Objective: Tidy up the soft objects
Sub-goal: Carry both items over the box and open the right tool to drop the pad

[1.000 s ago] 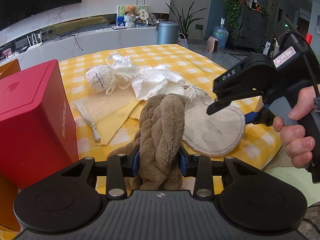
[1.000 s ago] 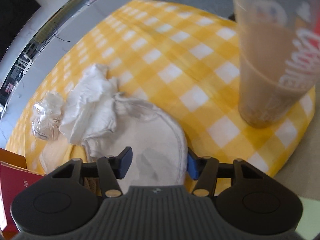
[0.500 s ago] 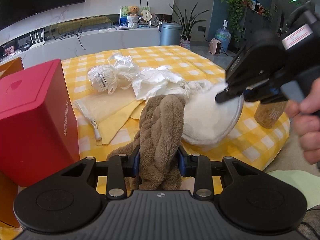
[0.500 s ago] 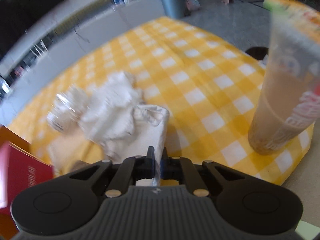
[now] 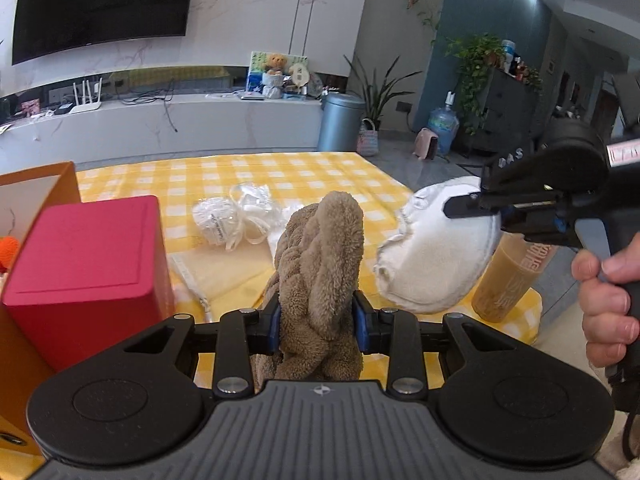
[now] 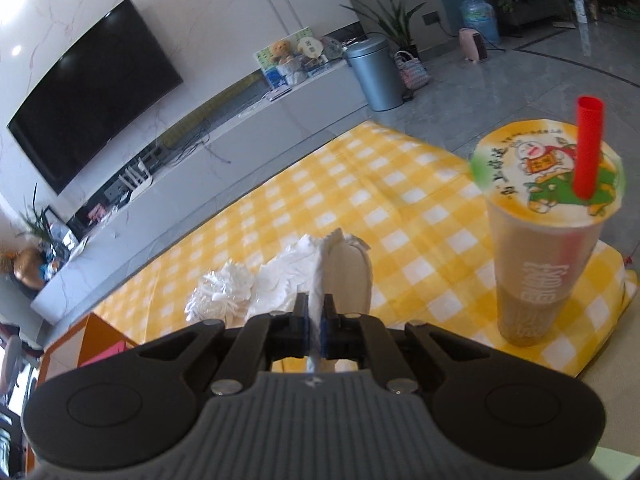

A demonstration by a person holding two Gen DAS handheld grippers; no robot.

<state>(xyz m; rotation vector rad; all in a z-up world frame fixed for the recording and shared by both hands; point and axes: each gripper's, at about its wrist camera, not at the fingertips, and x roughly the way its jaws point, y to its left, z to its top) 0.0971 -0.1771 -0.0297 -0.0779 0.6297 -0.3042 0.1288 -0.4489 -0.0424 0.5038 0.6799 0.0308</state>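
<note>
With your left gripper clamping the brown towel beside the red box and your right gripper pinching the white pad aloft, swing clear of the cup just right of it.

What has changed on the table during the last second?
The right gripper, open over the white pad a second ago, shut on its edge and lifted it off the yellow checked cloth. The left gripper stayed shut on the brown plush towel; the red box has not moved.
</note>
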